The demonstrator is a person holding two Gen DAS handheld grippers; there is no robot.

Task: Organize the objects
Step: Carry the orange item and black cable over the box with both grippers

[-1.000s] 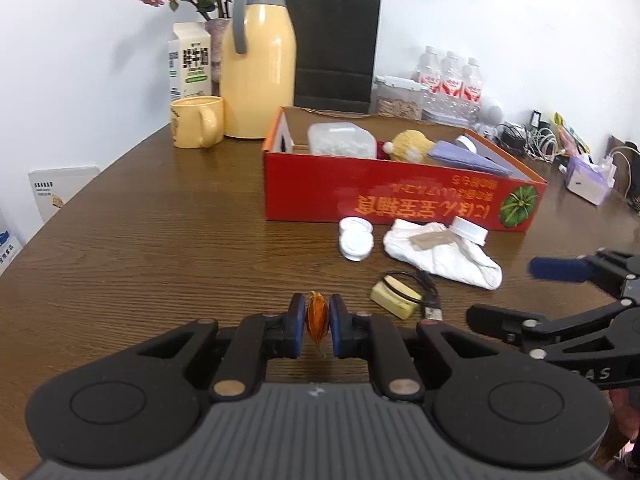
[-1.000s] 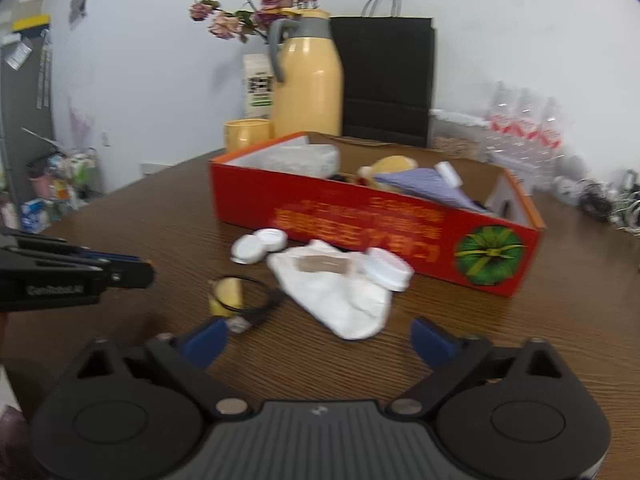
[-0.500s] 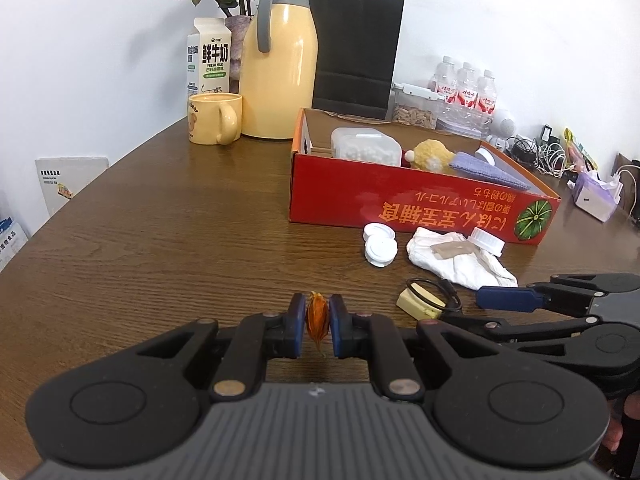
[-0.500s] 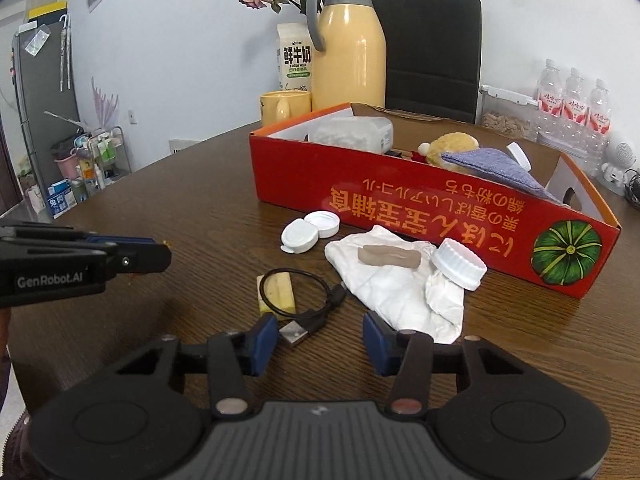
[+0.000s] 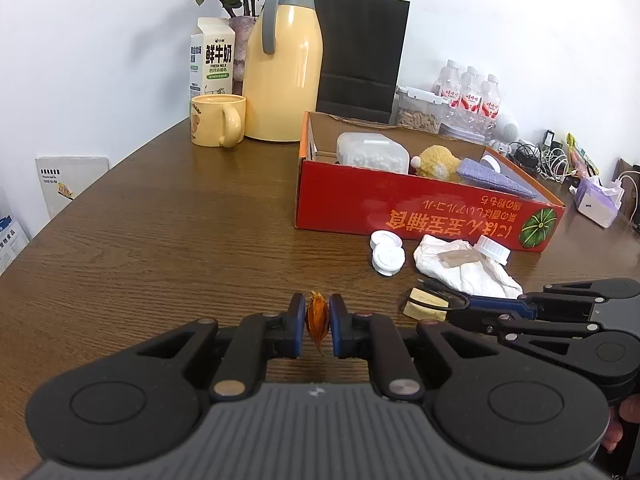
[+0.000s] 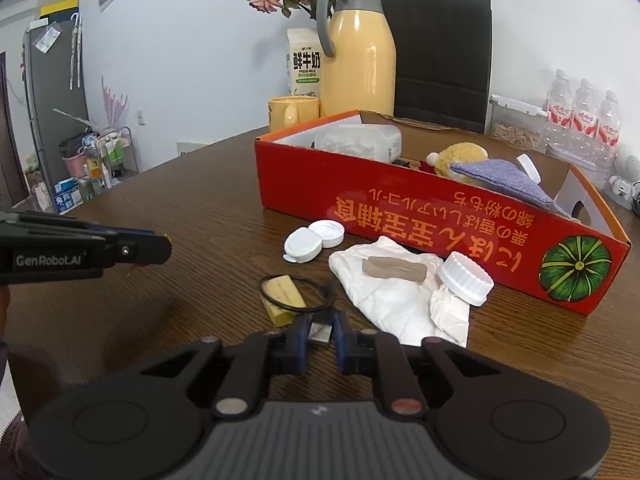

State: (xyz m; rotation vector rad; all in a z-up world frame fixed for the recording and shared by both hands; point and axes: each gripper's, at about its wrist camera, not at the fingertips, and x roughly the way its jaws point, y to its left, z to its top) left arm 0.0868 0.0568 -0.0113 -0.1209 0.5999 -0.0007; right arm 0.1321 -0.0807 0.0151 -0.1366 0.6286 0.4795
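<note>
My left gripper [image 5: 318,324] is shut on a small orange dried husk [image 5: 317,317], held just above the brown table. In the right wrist view my right gripper [image 6: 321,336] is closing its jaws on the silver USB plug [image 6: 320,330] of a black cable [image 6: 262,286]. The pads touch the plug's sides. The cable's loop lies over a yellow block [image 6: 282,296]. Beyond them lie a white cloth [image 6: 394,300] with a brown stick [image 6: 394,269] on it, a white ribbed cap [image 6: 464,278] and two white lids [image 6: 304,244]. Behind stands the red cardboard box [image 6: 420,216].
The box holds a clear container [image 5: 372,154], a yellow plush [image 5: 434,164] and a purple cloth [image 5: 494,180]. A yellow mug [image 5: 216,124], a yellow flask [image 5: 282,68], a milk carton [image 5: 212,58] and a black bag [image 5: 360,52] stand at the back. Water bottles and cables sit far right.
The right gripper's wide-open jaws have come together onto the USB plug, and it has moved in closer to the cable. The left gripper still holds the orange husk.
</note>
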